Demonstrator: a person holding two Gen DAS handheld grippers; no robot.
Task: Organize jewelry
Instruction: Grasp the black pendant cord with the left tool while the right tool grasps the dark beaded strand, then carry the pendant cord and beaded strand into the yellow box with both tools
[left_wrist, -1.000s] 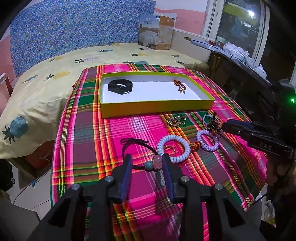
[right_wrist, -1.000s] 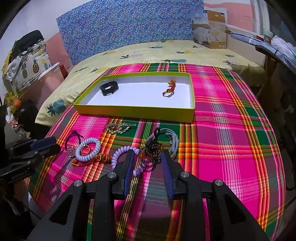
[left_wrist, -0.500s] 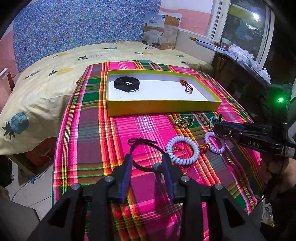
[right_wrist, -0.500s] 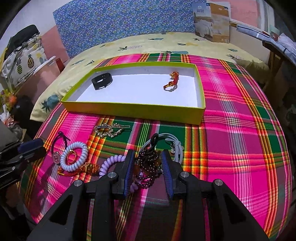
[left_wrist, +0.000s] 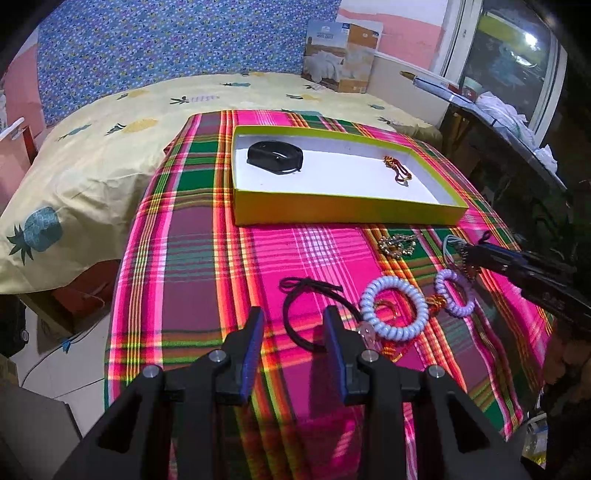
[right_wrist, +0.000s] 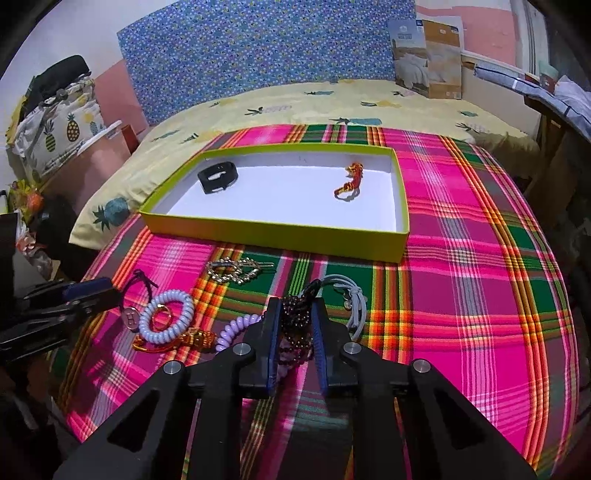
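Note:
My right gripper (right_wrist: 295, 312) is closing its jaws, and its blue pads press on a dark bead bracelet (right_wrist: 293, 317) lying on the plaid cloth. In the left wrist view that gripper (left_wrist: 476, 254) reaches in from the right. My left gripper (left_wrist: 293, 314) stands open over a black hair tie (left_wrist: 310, 295) with nothing gripped. A pale blue spiral tie (left_wrist: 393, 314), a lilac spiral tie (left_wrist: 454, 295) and a gold hair clip (right_wrist: 236, 271) lie loose nearby. The yellow-green box (right_wrist: 277, 236) holds a black band (right_wrist: 217, 177) and a red-orange beaded piece (right_wrist: 351, 181).
A white elastic cord (right_wrist: 351, 295) lies just right of the bead bracelet, and an orange-gold bracelet (right_wrist: 177, 339) under the blue tie. The cloth ends at the near and left edges. A bed with a pineapple sheet (left_wrist: 110, 140) lies behind, and a cardboard package (left_wrist: 340, 55) by the wall.
The right jaws came forward around the dark bead bracelet and narrowed onto it. The left gripper shifted left, so the hair tie's charm is no longer between its fingers.

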